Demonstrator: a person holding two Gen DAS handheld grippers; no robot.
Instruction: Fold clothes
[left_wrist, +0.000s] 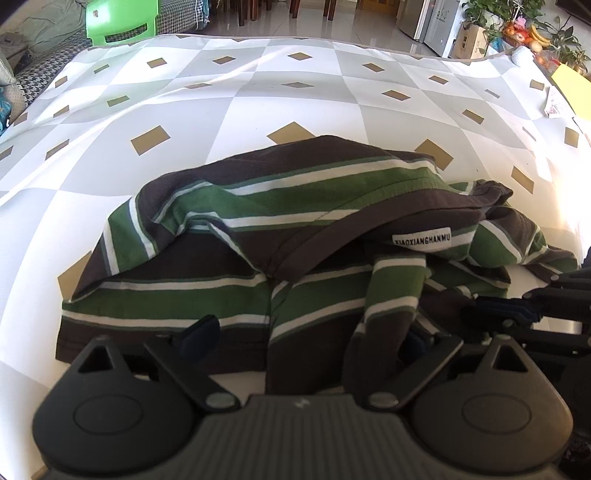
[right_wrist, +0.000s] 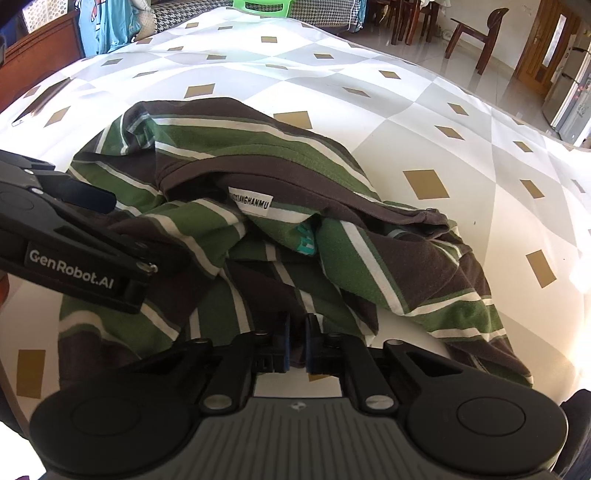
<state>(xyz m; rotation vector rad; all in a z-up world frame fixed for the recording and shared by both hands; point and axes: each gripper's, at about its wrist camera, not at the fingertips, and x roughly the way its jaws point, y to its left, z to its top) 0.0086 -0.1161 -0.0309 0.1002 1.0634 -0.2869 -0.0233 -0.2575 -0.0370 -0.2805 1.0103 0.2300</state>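
Garment: a striped shirt (left_wrist: 295, 229) in brown, green and white lies crumpled on the table in front of me, bunched in loose folds rather than spread flat.
Where it lies: on the near part of the tablecloth (left_wrist: 229, 96), a white and grey check with gold diamonds; the cloth beyond the shirt is bare.
Label: a white woven tag (left_wrist: 422, 239) with dark letters sits under a brown hem edge near the middle of the heap; from my right camera I see it (right_wrist: 251, 203) at the same hem, partly tucked under.
Sleeve: a narrow striped piece (left_wrist: 391, 295) hangs down from below the tag toward my left gripper.
My left gripper (left_wrist: 306, 338): jaws spread wide, one blue pad (left_wrist: 201, 328) over the shirt's near hem on the left side, the other low beside the hanging piece; the near edge of the shirt lies between them, and the pads are not pressing on it.
My right gripper (right_wrist: 297, 341): jaws drawn together, blue pads (right_wrist: 282, 339) pinching a dark fold of the shirt's near edge.
Shirt from my right: the same shirt (right_wrist: 332, 258) spreads away from my pads, one side trailing off to the right.
My grippers together: the left one (right_wrist: 92, 206) shows at the left edge of my right camera, its black arm lettered GenRobot.AI lying over the shirt.
Beyond the table: a green plastic chair (left_wrist: 122, 18), a wooden chair (right_wrist: 476, 33).
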